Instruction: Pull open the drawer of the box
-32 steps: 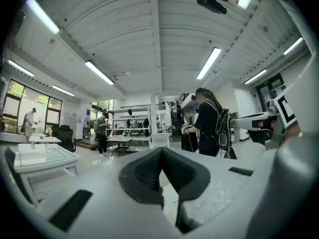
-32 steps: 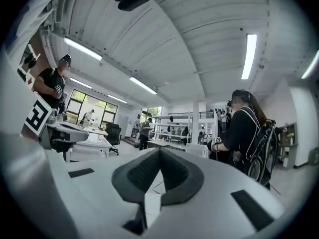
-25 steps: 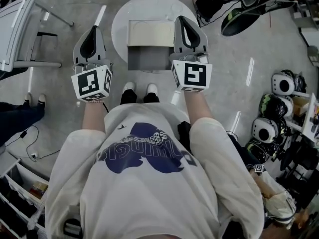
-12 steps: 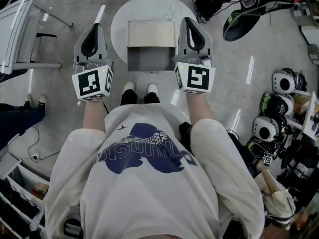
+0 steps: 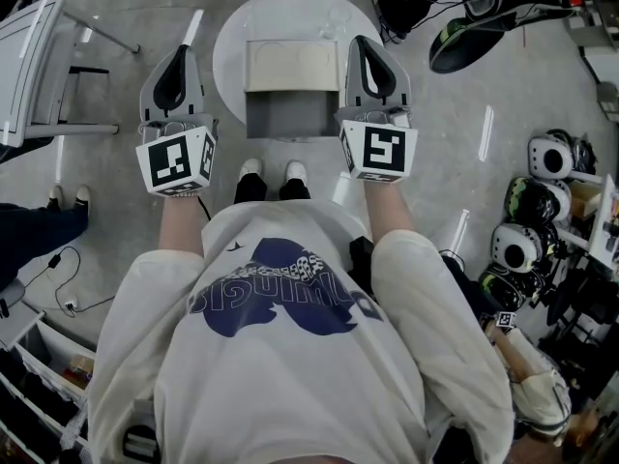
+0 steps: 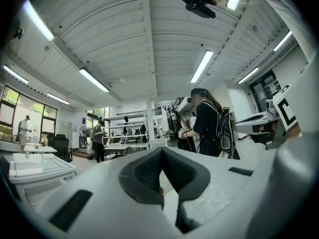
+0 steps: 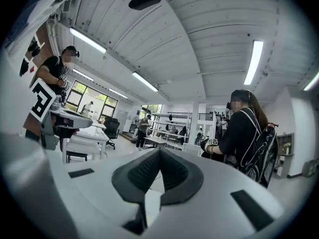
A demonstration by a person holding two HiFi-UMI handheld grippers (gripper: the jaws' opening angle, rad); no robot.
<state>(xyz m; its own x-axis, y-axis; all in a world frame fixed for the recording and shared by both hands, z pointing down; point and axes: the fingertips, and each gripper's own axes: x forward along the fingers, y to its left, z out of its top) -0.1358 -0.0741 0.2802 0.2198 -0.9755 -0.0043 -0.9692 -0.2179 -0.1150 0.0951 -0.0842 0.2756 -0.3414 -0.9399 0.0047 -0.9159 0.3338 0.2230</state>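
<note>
In the head view the box point(image 5: 290, 64) sits on a round white table point(image 5: 230, 37). It has a cream top, and a grey part point(image 5: 285, 114) juts out below it toward me; I cannot tell for sure that this is the drawer. My left gripper point(image 5: 179, 56) hangs left of the table, apart from the box, jaws shut and empty. My right gripper point(image 5: 364, 44) hovers beside the box's right edge, also shut on nothing. Both gripper views look out level across the room, with the left gripper point(image 6: 160, 156) and the right gripper point(image 7: 159, 156) closed and the box out of sight.
My feet point(image 5: 271, 172) stand just in front of the round table. Several helmets point(image 5: 551, 162) line the right side, and black bags and cables point(image 5: 464, 22) lie at the top right. A white desk point(image 5: 29, 56) is at the left. A person in black point(image 6: 207, 128) stands nearby.
My right gripper has drifted a little to the right, off the box's right edge. The left gripper has shifted slightly left. The box looks the same.
</note>
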